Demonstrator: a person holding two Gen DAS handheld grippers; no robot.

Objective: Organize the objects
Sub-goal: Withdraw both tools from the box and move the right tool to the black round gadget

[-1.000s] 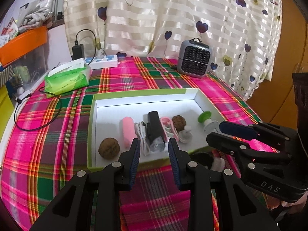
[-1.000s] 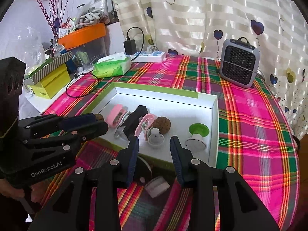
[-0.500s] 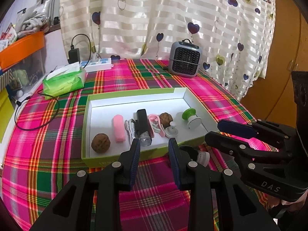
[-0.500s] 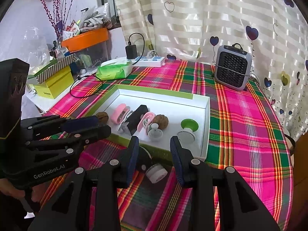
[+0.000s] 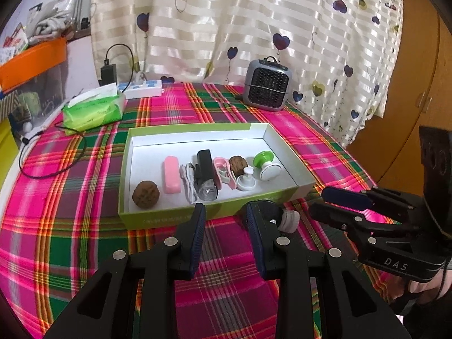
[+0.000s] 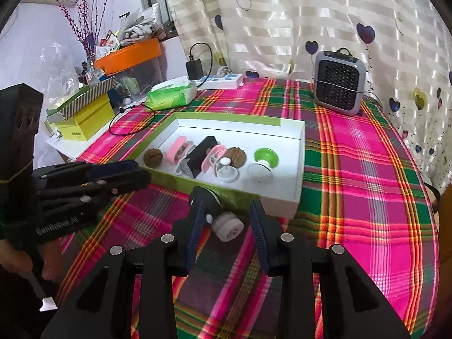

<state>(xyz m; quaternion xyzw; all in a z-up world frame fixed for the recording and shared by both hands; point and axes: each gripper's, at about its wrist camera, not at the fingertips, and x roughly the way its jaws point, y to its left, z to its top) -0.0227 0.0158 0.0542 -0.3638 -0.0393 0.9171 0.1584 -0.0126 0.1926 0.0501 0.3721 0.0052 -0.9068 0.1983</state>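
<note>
Both grippers hang empty, the left gripper (image 5: 223,220) and the right gripper (image 6: 226,212) with jaws parted. A black-and-white suction hook (image 6: 223,220) lies on the tabletop (image 6: 367,197), lower centre, against the tray (image 6: 299,169); judged next: right closes on it and lifts it in

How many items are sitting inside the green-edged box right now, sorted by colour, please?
Brown: 2, walnut and walnut
Pink: 2, pink bar and pink clip
Black: 1, black device
White: 2, white cable and white knob
Green-and-white: 1, suction holder
Total: 8
</note>
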